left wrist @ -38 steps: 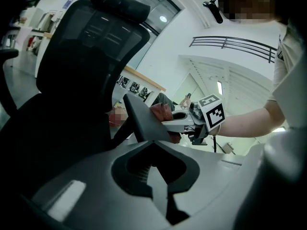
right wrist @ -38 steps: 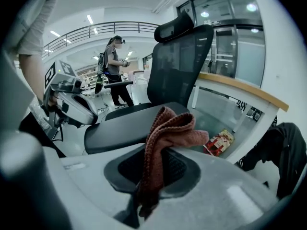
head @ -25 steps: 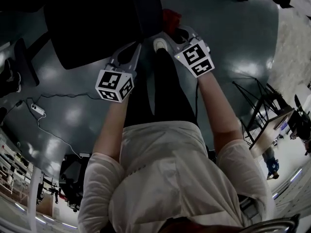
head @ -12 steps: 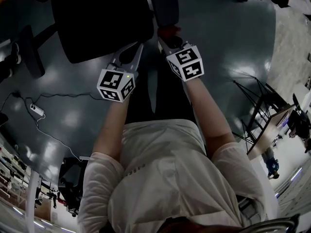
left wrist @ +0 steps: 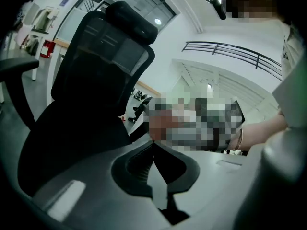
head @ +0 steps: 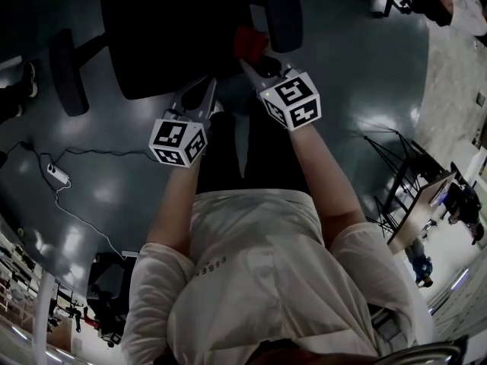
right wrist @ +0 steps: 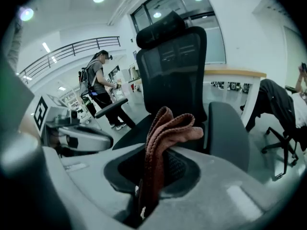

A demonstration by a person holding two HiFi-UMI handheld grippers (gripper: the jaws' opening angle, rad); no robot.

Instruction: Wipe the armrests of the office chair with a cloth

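The black office chair (head: 175,36) stands in front of me, its right armrest (head: 281,10) at the top and its left armrest (head: 67,78) far to the left. My right gripper (head: 257,65) is shut on a reddish cloth (head: 249,42), held just short of the right armrest's near end. In the right gripper view the cloth (right wrist: 165,133) sticks up from the jaws, with the armrest pad (right wrist: 229,133) just to its right. My left gripper (head: 199,91) hovers at the seat's front edge, and its tips (left wrist: 153,142) meet with nothing held.
A power strip and cable (head: 57,175) lie on the floor at left. A folding table (head: 415,204) stands at right. A person (right wrist: 98,85) stands behind the chair; another (right wrist: 283,109) sits at far right.
The chair now sits lower and nearer in the head view. My right gripper has carried the cloth left, closer to the right armrest's near end. The left gripper has barely shifted.
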